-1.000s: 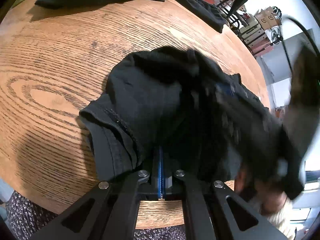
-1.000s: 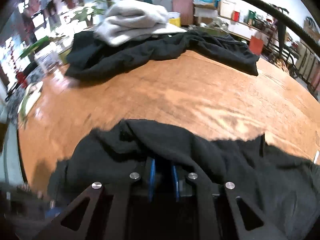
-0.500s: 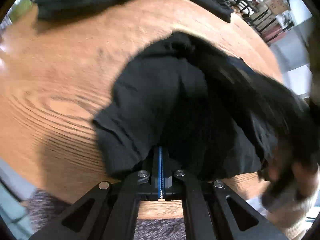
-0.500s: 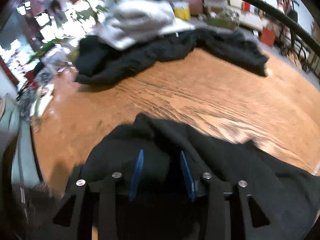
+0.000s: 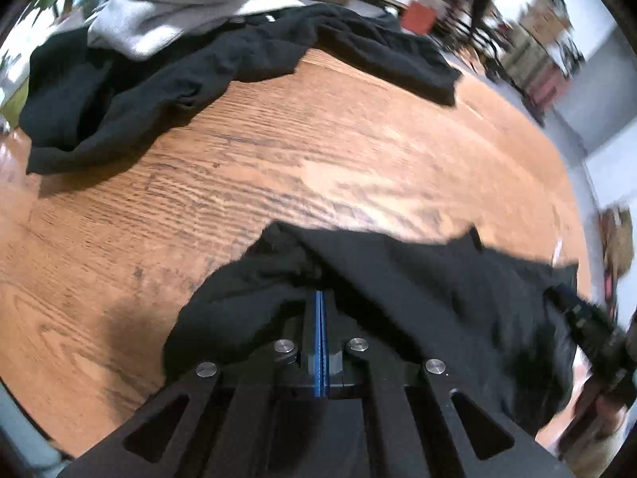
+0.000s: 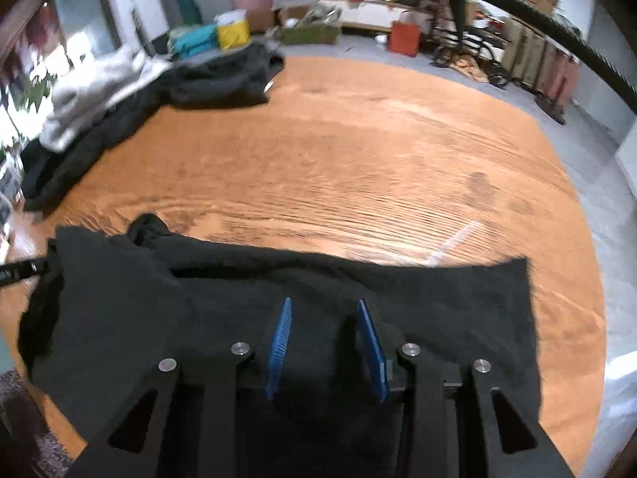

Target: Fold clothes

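Note:
A black garment (image 5: pixel 418 279) lies spread along the near edge of the round wooden table (image 5: pixel 278 159). My left gripper (image 5: pixel 320 294) is shut, and a bunched fold of that garment is gathered at its tips. In the right wrist view the same black garment (image 6: pixel 159 298) stretches flat across the front. My right gripper (image 6: pixel 323 304) hovers over it, open, its blue pads apart and pressing on nothing. The left gripper's dark finger (image 6: pixel 24 269) shows at the cloth's left end. The right gripper's body (image 5: pixel 589 326) appears blurred at the cloth's right end.
A heap of other black clothes (image 5: pixel 159 71) lies at the far side of the table, with a grey knitted sweater (image 5: pixel 171 4) on top. The same heap (image 6: pixel 207 79) is at the far left in the right wrist view. Bare wood (image 6: pixel 358 159) lies between. Room clutter stands behind.
My right gripper opened, let go of the black garment and slid right along it. The garment went from a bunched mound to a flatter spread. The left gripper stayed shut and swung toward the far heap.

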Tool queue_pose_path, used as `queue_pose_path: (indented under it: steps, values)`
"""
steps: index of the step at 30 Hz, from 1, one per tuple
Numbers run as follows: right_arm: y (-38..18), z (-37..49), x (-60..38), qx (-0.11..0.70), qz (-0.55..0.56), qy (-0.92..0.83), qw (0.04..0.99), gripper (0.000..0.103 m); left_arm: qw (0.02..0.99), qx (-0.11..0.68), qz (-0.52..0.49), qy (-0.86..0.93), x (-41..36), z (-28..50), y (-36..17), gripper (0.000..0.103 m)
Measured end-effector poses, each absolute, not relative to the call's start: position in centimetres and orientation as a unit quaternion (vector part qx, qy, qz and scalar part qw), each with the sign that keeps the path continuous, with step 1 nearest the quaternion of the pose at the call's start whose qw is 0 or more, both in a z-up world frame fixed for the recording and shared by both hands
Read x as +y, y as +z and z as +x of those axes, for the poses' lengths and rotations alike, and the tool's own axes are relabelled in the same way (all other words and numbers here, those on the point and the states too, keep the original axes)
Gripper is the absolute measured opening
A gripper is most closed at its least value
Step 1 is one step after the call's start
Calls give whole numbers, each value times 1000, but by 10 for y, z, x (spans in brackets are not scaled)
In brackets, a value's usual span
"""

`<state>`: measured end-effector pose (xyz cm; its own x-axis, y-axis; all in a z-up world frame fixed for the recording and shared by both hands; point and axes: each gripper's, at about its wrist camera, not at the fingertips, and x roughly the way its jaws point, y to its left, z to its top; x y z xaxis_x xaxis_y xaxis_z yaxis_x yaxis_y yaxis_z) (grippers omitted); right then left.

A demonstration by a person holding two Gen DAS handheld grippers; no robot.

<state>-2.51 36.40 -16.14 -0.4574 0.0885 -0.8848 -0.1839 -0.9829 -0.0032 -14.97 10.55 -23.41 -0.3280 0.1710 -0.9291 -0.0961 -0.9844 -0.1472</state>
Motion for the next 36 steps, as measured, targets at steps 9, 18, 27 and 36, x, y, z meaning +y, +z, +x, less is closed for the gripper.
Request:
queue_pose_path:
  steps: [9, 18, 27, 36]
  values:
    - [-177, -70, 364, 48, -499, 857, 117, 40, 37, -16, -582, 812, 86, -167, -246, 3]
    - [-142, 6, 391, 74, -489, 863, 100, 35, 67, -25, -589, 805, 75, -170, -239, 3]
    - [-172, 129, 436, 112, -576, 795, 156, 30, 142, 119, -657, 731, 100, -106, -241, 3]
    - [-149, 141, 440, 147, -556, 807, 133, 29, 143, 70, -672, 723, 68, -117, -232, 3]
